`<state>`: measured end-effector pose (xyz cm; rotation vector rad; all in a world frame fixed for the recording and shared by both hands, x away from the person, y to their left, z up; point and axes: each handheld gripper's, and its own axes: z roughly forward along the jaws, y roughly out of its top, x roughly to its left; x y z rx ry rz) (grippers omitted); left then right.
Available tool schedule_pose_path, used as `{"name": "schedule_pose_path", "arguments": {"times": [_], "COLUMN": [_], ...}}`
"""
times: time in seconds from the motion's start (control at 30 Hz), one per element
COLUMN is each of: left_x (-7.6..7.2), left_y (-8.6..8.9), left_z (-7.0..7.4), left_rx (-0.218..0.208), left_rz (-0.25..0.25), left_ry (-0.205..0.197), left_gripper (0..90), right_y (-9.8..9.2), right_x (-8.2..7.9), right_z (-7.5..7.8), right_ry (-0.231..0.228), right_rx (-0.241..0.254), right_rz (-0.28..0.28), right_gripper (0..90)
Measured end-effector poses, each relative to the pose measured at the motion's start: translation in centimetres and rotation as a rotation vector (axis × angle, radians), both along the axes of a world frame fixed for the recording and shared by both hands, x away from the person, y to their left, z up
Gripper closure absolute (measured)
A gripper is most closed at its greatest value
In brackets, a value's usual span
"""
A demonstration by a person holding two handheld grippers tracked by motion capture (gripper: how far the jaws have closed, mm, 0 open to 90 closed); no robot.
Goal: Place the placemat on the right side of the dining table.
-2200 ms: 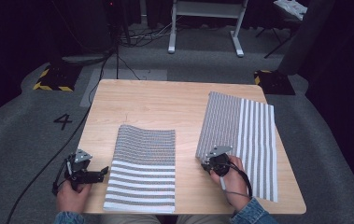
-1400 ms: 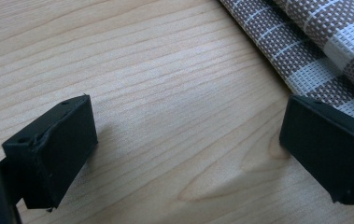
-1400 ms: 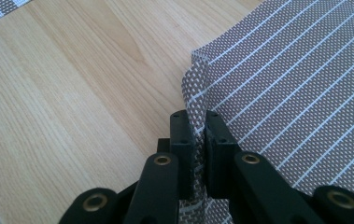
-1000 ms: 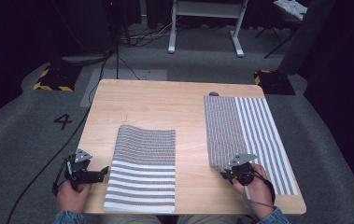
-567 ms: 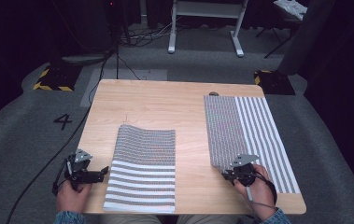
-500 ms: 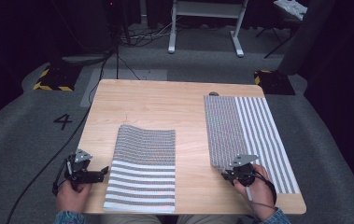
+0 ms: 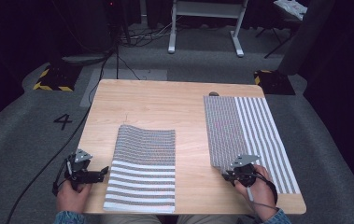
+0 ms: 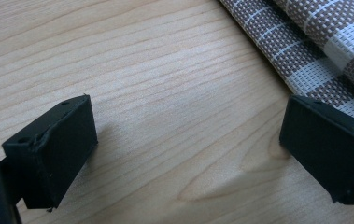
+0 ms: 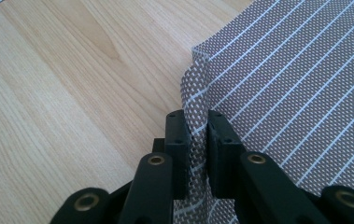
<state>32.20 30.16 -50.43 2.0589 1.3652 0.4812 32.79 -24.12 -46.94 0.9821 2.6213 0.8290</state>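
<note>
Two woven striped mats lie on the wooden table (image 7: 165,105). My left gripper (image 7: 101,173) rests open at the near left, just left of the left mat (image 7: 142,168). In the left gripper view its jaws (image 8: 188,135) stand wide over bare wood, with the mat's edge (image 8: 315,51) by the right jaw. My right gripper (image 7: 228,175) sits at the near left corner of the right mat (image 7: 254,126). The right gripper view shows it (image 9: 197,116) shut on that corner, and the mat (image 9: 296,74) is pinched into an upright fold between the pads.
A small dark object (image 7: 213,94) lies at the table's far edge by the right mat. Beyond the table are a white frame stand (image 7: 202,28), floor cables (image 7: 118,60), yellow-black blocks (image 7: 51,77) and a floor mark "4" (image 7: 63,121).
Since the earliest frame my right hand has moved right and nearer with the mat's corner, and the right mat has swung from skewed to straight. The left gripper has not moved.
</note>
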Motion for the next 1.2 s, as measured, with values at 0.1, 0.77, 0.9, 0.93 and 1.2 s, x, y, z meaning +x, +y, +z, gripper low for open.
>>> {"name": "schedule_pose_path", "arguments": {"times": [0.1,0.77,0.9,0.93,1.2], "left_x": [0.0,0.0,0.0,0.0,0.1], "left_y": [0.0,0.0,0.0,0.0,0.0], "left_z": [0.0,0.0,0.0,0.0,0.0], "left_rx": [0.0,-0.002,-0.002,0.0,-0.003], "left_rz": [-0.001,-0.001,-0.001,0.0,0.001], "left_ry": [0.001,0.0,0.0,0.0,0.001], "left_gripper": [4.2,4.2,4.2,4.2,3.6], "right_y": [0.0,-0.4,0.1,0.2,1.3], "right_x": [0.0,-1.5,-1.1,-1.0,-1.4], "right_z": [-0.1,2.0,0.7,0.3,-0.5], "right_ry": [0.002,0.0,0.063,0.068,0.086], "right_rx": [0.003,0.115,0.053,0.038,-0.022], "right_rz": [-0.002,0.01,0.034,0.044,0.056], "right_gripper": [80.0,81.2,88.6,88.7,73.7]}}
